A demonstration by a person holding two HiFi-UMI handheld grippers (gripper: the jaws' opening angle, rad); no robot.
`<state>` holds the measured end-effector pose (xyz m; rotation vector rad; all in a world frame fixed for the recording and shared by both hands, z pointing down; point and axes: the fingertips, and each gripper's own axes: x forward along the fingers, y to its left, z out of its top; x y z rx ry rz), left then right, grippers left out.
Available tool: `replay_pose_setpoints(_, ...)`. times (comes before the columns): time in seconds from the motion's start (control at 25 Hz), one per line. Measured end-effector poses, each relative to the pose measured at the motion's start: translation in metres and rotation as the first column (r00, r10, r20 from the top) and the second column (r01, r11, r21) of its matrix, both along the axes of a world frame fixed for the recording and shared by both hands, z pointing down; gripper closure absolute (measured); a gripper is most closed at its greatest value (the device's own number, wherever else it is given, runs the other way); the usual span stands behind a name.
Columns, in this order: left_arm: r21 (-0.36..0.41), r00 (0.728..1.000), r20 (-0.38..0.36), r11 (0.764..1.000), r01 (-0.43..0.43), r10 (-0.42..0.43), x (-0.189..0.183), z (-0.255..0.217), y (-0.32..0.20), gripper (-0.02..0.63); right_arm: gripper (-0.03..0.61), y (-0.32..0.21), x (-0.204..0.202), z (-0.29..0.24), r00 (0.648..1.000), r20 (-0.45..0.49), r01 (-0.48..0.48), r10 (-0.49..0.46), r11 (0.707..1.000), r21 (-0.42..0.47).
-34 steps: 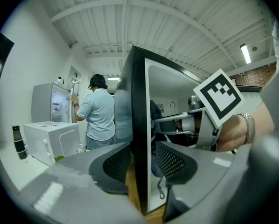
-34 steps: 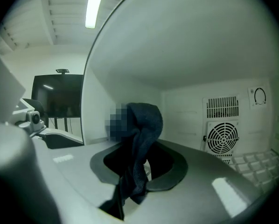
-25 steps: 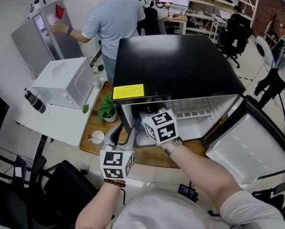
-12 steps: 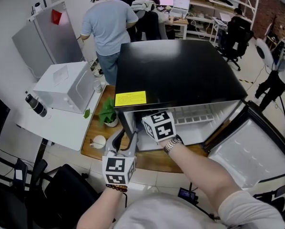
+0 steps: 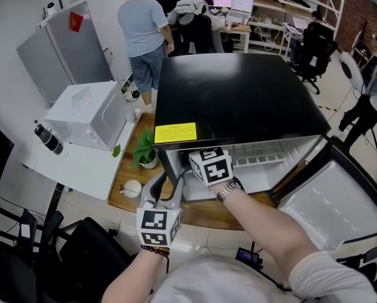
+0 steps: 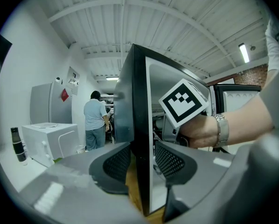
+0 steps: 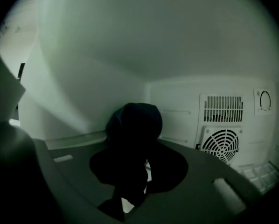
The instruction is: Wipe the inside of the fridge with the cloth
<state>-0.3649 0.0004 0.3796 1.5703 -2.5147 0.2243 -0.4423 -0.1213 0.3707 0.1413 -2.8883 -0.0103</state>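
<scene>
At the far left a tall grey fridge (image 5: 67, 49) stands against the wall. Below it, a dark bottle (image 5: 48, 137) and a white microwave (image 5: 87, 115) sit on a white bench (image 5: 81, 166). A person in a light blue shirt (image 5: 144, 33) stands behind the bench, back to the camera. A small potted plant (image 5: 144, 149) and a white bowl (image 5: 130, 187) rest on a wooden platform (image 5: 122, 197), just beside the black mini fridge (image 5: 239, 96).

The left hand-held gripper (image 5: 166, 185) sits at the mini fridge's front left corner. Its jaws straddle the front edge of the left side wall, one pad outside and one inside, pinching that wall. A yellow label (image 5: 174, 132) is stuck on the fridge top just above.

The right hand-held gripper (image 7: 140, 167) reaches into the open compartment, with only its marker cube (image 5: 210, 165) and the wristwatch (image 5: 229, 192) showing from above. Its jaws are pressed onto a dark cloth (image 7: 134, 122), which bulges in a rounded wad ahead of the fingertips. The cloth is inside the white interior, near the left inner wall. A round fan grille (image 7: 223, 144) with a slotted vent (image 7: 223, 108) above it sits on the back wall to the right.

The fridge door (image 5: 330, 197) hangs wide open at the right, its white liner facing up.
</scene>
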Motion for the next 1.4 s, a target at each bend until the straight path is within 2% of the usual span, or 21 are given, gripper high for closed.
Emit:
replay_pose_setpoints(0.2,-0.001,1.000,-0.013,1.000,0.002,-0.002,0.002,0.000,0.000,0.454,0.488,-0.008,-0.003,-0.006,1.000,0.007,-0.011,0.011,1.000,0.028)
replay_pose_setpoints(0.52,-0.003,1.000,0.008,1.000,0.004,-0.004,-0.002,0.002,-0.001,0.454,0.488,-0.020,-0.010,-0.009,1.000,0.006,-0.028,0.028,0.999,0.037)
replay_pose_setpoints(0.88,0.001,1.000,0.006,1.000,0.005,-0.005,-0.004,0.001,-0.002,0.454,0.488,-0.045,-0.007,-0.006,0.995,-0.015,-0.093,0.094,0.995,0.030)
replay_pose_setpoints(1.4,0.011,1.000,0.008,1.000,0.003,-0.003,-0.006,0.001,-0.003,0.454,0.488,-0.084,0.011,-0.012,0.979,0.008,-0.203,0.202,0.977,0.066)
